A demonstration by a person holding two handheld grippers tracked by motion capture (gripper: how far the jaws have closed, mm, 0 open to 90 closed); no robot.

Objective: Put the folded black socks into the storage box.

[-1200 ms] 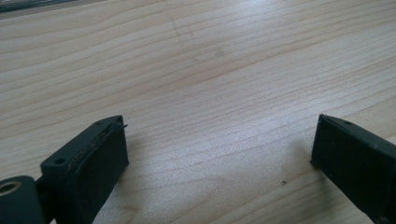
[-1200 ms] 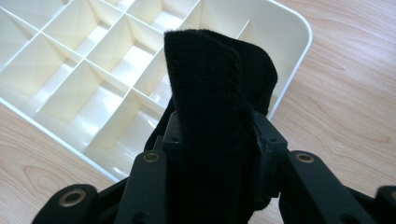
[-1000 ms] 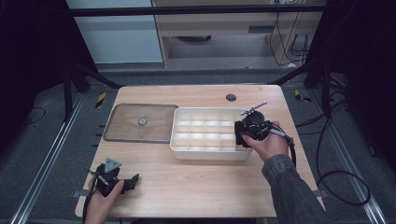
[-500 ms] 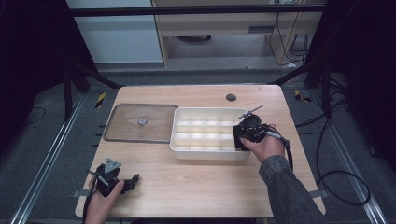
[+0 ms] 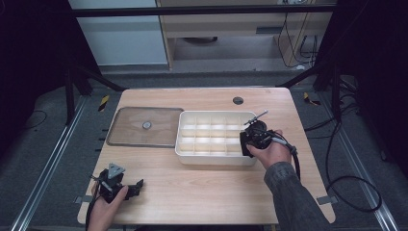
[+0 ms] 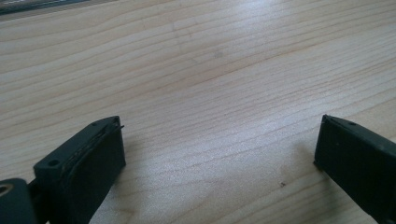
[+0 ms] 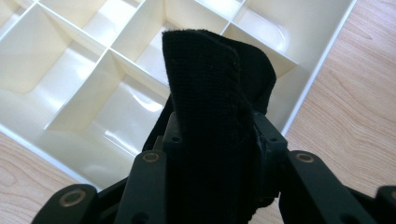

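High view: your right gripper (image 5: 246,143) hangs over the near-right corner of the cream compartment tray (image 5: 188,146), which sits mid-table (image 5: 202,192). The clear lid (image 5: 127,134) lies flat just left of the tray. Your left gripper (image 5: 137,185) rests at the near-left corner of the table, well apart from the work.

Left gripper view: jaws spread wide over bare wood, nothing between them.

Right gripper view: jaws clenched on a folded black cloth (image 7: 210,93), poised above the tray's compartments near its right wall. Advice: centre the cloth over one cell, clear of the dividers, lower it below the rim, then release so that it does not straddle a partition.
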